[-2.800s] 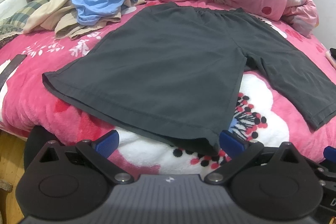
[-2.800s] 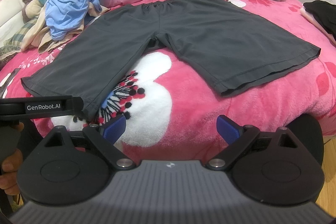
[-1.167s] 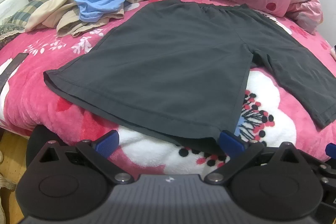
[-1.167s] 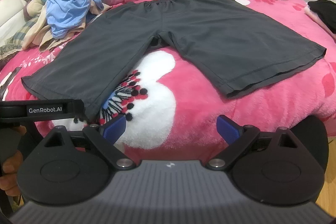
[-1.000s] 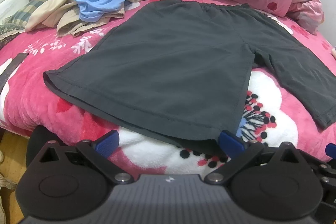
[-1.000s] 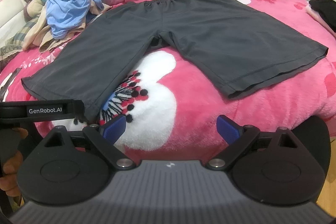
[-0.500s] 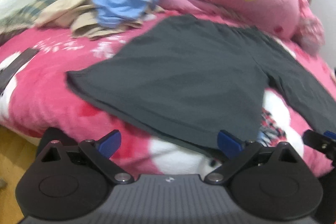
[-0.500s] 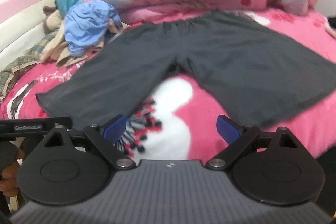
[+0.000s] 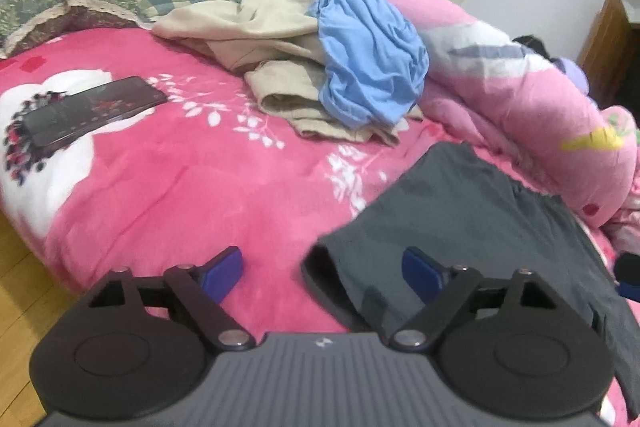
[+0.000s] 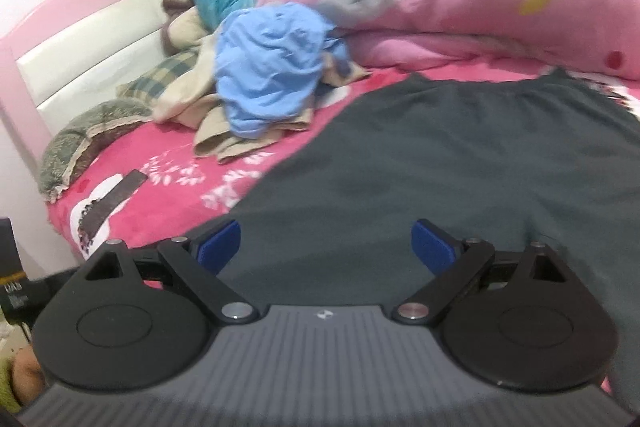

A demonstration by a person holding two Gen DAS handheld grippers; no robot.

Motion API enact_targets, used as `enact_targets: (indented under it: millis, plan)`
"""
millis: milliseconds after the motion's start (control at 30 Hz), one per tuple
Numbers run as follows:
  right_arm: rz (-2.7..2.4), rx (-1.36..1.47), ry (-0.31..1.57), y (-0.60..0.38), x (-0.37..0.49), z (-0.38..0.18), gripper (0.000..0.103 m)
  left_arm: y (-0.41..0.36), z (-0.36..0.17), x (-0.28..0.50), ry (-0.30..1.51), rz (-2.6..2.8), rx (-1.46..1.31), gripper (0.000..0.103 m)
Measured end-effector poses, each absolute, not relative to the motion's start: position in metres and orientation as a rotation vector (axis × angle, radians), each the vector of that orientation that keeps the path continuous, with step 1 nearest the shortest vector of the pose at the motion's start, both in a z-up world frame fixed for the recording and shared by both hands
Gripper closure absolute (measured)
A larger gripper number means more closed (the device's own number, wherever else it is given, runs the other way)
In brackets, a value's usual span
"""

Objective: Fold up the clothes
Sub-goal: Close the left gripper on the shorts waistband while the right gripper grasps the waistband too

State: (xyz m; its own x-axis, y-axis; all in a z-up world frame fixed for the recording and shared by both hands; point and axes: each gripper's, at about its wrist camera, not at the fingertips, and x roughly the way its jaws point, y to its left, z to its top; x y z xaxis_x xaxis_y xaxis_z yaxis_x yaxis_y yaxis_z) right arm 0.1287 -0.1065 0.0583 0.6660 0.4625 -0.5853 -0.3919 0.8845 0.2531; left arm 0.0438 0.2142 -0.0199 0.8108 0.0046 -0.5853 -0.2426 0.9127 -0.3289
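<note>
Dark grey shorts (image 9: 472,227) lie flat on the pink flowered bed. In the left wrist view my left gripper (image 9: 322,269) is open, and the outer corner of the left leg's hem sits between its blue fingertips (image 9: 222,269). In the right wrist view the shorts (image 10: 440,167) fill the middle and right. My right gripper (image 10: 326,247) is open low over the left leg, with grey cloth spread between its blue pads (image 10: 434,247).
A heap of beige and light blue clothes (image 9: 360,75) lies behind the shorts. A rolled pink quilt (image 9: 540,99) runs along the far side. A dark flat item (image 9: 88,111) lies on the bed at left. Wood floor (image 9: 20,291) shows beyond the bed's edge.
Both grippers have swung left and moved in toward the left leg of the shorts. The left one now frames the hem corner; the right one hangs over the leg. Both stayed open.
</note>
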Motion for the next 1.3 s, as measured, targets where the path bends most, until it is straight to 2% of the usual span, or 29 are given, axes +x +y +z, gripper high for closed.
enact_targets:
  millis: [133, 200, 433, 533, 567, 733, 933, 1167, 1267, 1300]
  plan:
    - [0.5, 0.083, 0.697, -0.08, 0.14, 0.059, 0.011, 0.218, -0.025, 0.051, 0.591, 0.092, -0.361, 0.032]
    - [0.497, 0.069, 0.703, -0.072, 0.145, 0.058, 0.012, 0.217, -0.027, 0.052, 0.582, 0.06, -0.345, 0.045]
    - [0.457, 0.051, 0.719, -0.053, 0.162, 0.055, 0.02, 0.212, -0.036, 0.054, 0.592, -0.021, -0.272, 0.067]
    - [0.458, 0.048, 0.729, -0.045, 0.17, 0.054, 0.025, 0.216, -0.039, 0.052, 0.582, -0.015, -0.279, 0.081]
    - [0.456, 0.045, 0.731, -0.043, 0.173, 0.055, 0.027, 0.218, -0.039, 0.051, 0.577, -0.014, -0.286, 0.09]
    - [0.462, 0.051, 0.757, -0.039, 0.212, 0.062, 0.044, 0.225, -0.04, 0.049, 0.563, -0.049, -0.335, 0.095]
    - [0.4, 0.086, 0.869, -0.021, 0.319, 0.057, 0.045, 0.224, -0.044, 0.05, 0.556, -0.089, -0.328, 0.095]
    - [0.288, 0.122, 1.086, 0.01, 0.427, 0.008, 0.046, 0.227, -0.049, 0.051, 0.544, -0.111, -0.34, 0.095]
    - [0.257, 0.1, 1.152, 0.02, 0.446, -0.015, 0.057, 0.228, -0.049, 0.05, 0.536, -0.121, -0.334, 0.095]
    - [0.249, 0.089, 1.16, 0.021, 0.447, -0.02, 0.065, 0.228, -0.05, 0.05, 0.532, -0.125, -0.326, 0.095]
